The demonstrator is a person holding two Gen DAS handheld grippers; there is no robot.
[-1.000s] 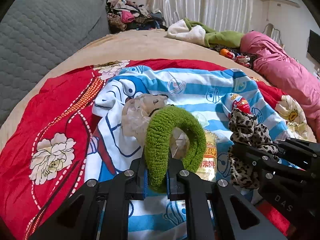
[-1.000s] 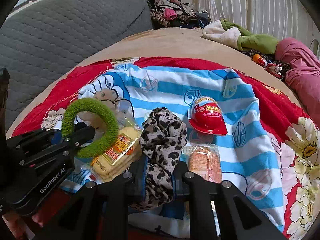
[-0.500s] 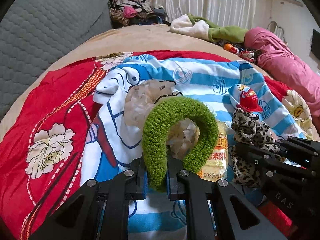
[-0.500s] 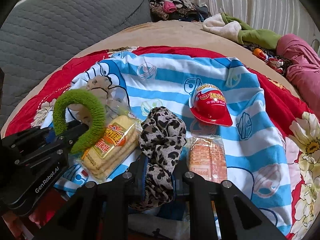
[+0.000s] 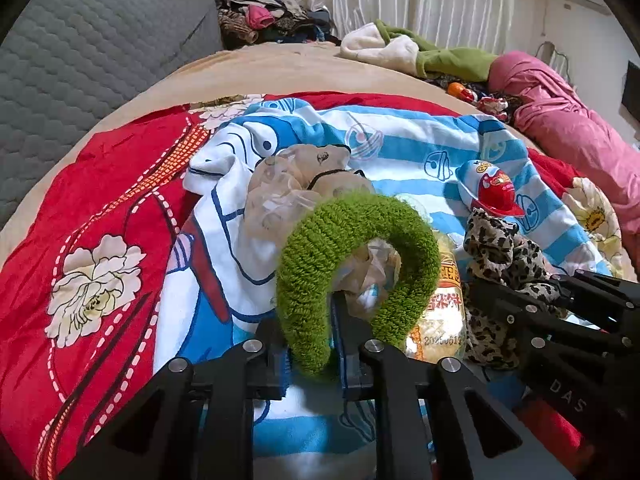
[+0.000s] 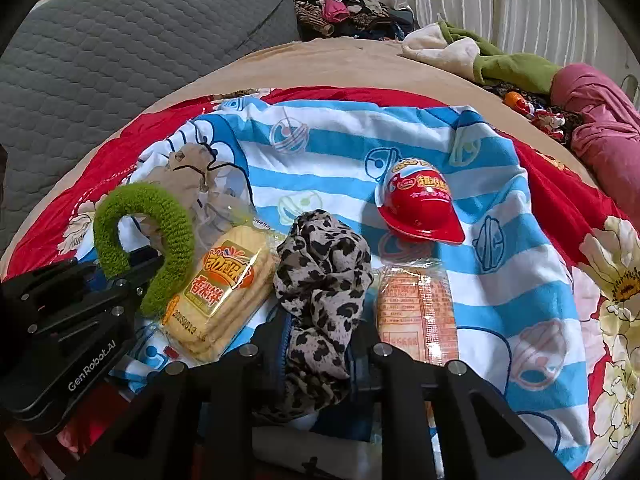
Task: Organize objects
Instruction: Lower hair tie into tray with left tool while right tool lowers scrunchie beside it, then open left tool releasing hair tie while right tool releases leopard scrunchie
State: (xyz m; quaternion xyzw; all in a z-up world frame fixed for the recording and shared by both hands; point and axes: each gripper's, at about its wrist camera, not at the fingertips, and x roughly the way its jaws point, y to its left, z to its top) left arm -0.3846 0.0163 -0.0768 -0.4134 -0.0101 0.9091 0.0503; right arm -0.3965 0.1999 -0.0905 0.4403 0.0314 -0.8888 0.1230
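Green yarn fills my left gripper (image 5: pixel 310 354): the jaws have just been easing apart, yet the fuzzy green scrunchie (image 5: pixel 352 268) still sits between them, its lower left end squeezed by the pads while the loop arches up and over to the right. My right gripper (image 6: pixel 318 354) has loosened a touch as well and still pinches the leopard-print scrunchie (image 6: pixel 324 280), whose bunched cloth rises out of the jaws and slumps forward onto the bedding.

Sealed packets are the only containers near me. One clear wrapper with a yellow and orange label (image 6: pixel 224 292) holds a stack of pale crackers and lies between the two scrunchies, touching the green one's free end. Another clear wrapper (image 6: pixel 416 312), holding orange-brown crackers, lies just right of the leopard cloth. Beyond that, a small red helmet-shaped pack (image 6: pixel 420 212) sits on its own. Behind the green loop lies a crumpled sheer pouch with a black drawstring (image 5: pixel 296 188); I cannot tell what it holds.

All of it rests on a blue-and-white striped cartoon blanket (image 6: pixel 520 280), spread over a red floral quilt (image 5: pixel 100 220). The stripes to the far right and beyond the helmet lie bare, as does the red quilt to the left. Farther out a tan sheet (image 5: pixel 280 68) runs to a grey quilted headboard (image 5: pixel 80 60), with heaped clothes (image 5: pixel 272 16) and a pink bundle (image 5: pixel 568 120) along the far edge.
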